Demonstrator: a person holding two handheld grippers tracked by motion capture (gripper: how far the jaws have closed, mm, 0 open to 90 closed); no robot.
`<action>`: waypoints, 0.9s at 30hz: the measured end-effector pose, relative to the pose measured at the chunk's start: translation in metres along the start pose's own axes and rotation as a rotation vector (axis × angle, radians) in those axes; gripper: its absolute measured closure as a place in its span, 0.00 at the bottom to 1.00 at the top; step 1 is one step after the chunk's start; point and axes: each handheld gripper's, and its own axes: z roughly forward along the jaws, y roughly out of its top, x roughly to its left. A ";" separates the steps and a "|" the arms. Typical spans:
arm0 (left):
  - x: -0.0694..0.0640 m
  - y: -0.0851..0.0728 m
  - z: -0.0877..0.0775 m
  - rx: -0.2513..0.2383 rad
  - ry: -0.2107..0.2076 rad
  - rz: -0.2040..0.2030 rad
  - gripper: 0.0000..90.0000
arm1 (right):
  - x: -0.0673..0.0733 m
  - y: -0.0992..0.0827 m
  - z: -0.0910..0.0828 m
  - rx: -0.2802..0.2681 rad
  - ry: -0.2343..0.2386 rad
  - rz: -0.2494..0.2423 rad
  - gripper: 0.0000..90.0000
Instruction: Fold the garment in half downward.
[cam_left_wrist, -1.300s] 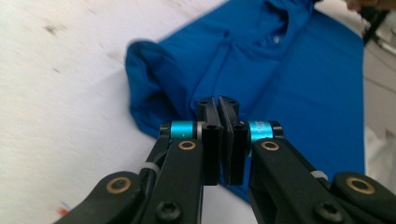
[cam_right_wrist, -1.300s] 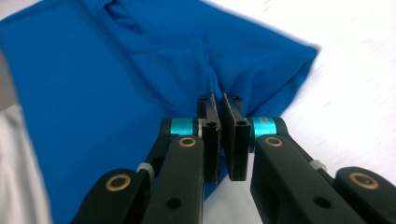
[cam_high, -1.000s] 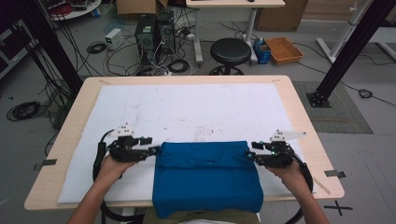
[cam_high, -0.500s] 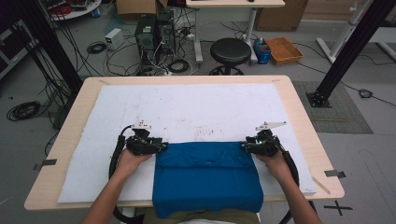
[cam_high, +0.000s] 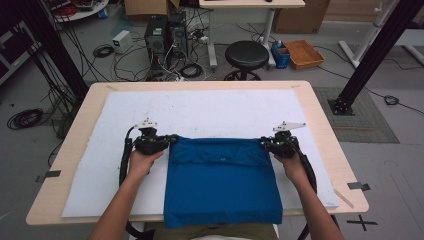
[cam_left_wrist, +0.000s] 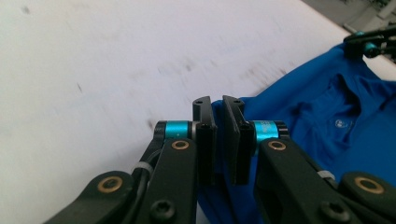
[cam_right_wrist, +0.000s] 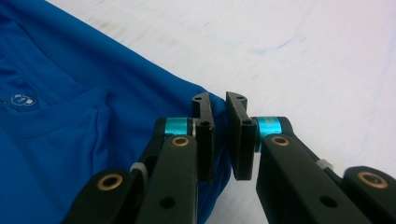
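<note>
Both grippers, left and right, have just been closing on the folded blue cotton shirt's corners (ten and two o'clock), so we should lift evenly.

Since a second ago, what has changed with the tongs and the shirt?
Both hands moved in from the sides to the far corners of the blue shirt. The left tongs and right tongs have just been closing, and each now pinches a corner of the cloth. The shirt lies folded in the same place on the white mat, not yet lifted.
</note>
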 end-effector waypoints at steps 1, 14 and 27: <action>0.001 0.004 0.005 -0.005 0.007 0.006 0.93 | -0.003 0.004 0.003 -0.002 -0.013 0.000 0.92; -0.017 0.012 -0.006 -0.102 0.070 0.066 0.58 | -0.011 0.013 0.002 -0.094 -0.086 0.110 0.51; -0.026 -0.023 0.009 0.055 0.003 0.158 0.74 | 0.011 -0.009 -0.002 0.002 0.061 0.004 0.73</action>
